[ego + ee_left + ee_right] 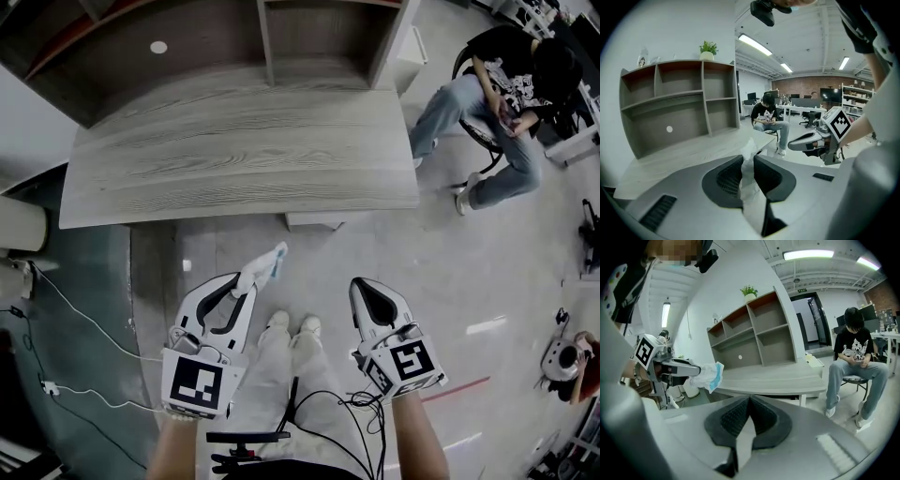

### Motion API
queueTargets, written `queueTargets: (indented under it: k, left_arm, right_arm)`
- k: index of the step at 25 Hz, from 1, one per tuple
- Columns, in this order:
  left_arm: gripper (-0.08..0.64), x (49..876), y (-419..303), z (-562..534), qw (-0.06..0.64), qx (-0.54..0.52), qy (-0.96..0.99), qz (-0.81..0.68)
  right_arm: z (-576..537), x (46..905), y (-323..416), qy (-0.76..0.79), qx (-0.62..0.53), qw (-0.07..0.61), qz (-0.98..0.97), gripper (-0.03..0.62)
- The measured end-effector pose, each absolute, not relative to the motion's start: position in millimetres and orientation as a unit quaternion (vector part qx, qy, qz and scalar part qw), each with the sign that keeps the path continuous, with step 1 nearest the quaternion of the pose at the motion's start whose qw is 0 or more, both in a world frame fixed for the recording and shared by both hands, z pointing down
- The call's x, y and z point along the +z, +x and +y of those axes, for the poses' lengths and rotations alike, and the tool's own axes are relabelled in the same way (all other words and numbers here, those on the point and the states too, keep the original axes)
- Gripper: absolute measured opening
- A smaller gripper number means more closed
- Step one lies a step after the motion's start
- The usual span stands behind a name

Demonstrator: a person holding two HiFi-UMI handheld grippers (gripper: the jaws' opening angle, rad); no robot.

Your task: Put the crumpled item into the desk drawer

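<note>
Left gripper (249, 283) clamped on the crumpled item (268, 264), just short of the desk's front edge.
Its jaws pinch the white-and-blue wad near its lower end, so the item's long axis runs on from the jaw tips, up and slightly rightward toward the front edge of the desk (244, 150), held in the air above the floor and touching nothing else. Ahead and a little to the right of the wad, a pale block (315, 222) hangs under that front edge; it is probably the drawer, though no handle shows. The block sits roughly between the two grippers, with the wad's free end the closest thing to it. Right gripper (364, 289) has its jaws pressed together on nothing, level with the left one, so it looks free to pull the drawer out.
</note>
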State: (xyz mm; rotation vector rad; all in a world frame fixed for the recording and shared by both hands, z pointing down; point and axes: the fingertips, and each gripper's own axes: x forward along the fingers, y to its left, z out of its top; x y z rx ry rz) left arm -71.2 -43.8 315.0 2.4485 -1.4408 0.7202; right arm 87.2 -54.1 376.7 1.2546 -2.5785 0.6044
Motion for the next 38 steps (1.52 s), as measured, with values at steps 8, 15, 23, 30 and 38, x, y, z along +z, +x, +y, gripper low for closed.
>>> queueTargets:
  k: [8, 15, 23, 30, 38]
  left_arm:
    - [0.064, 366, -72, -61, 0.115, 0.253, 0.83, -0.484]
    - [0.064, 413, -74, -71, 0.113, 0.277, 0.828, -0.475]
    - [0.064, 462, -75, -85, 0.117, 0.292, 0.83, -0.46]
    - [0.064, 490, -75, -89, 0.137, 0.292, 0.828, -0.458]
    - [0.064, 497, -71, -98, 0.122, 0.294, 0.837, -0.444]
  right_arm:
    - [-82, 425, 86, 0.438, 0.227, 0.092, -0.865, 0.009]
    - [-94, 477, 88, 0.445, 0.256, 0.091, -0.854, 0.009]
    - [-122, 538, 80, 0.43, 0.316, 0.045, -0.845, 0.009]
    - [-144, 582, 72, 0.396, 0.361, -0.01, -0.844, 0.07]
    - [-171, 629, 71, 0.376, 0.429, -0.074, -0.818, 0.143]
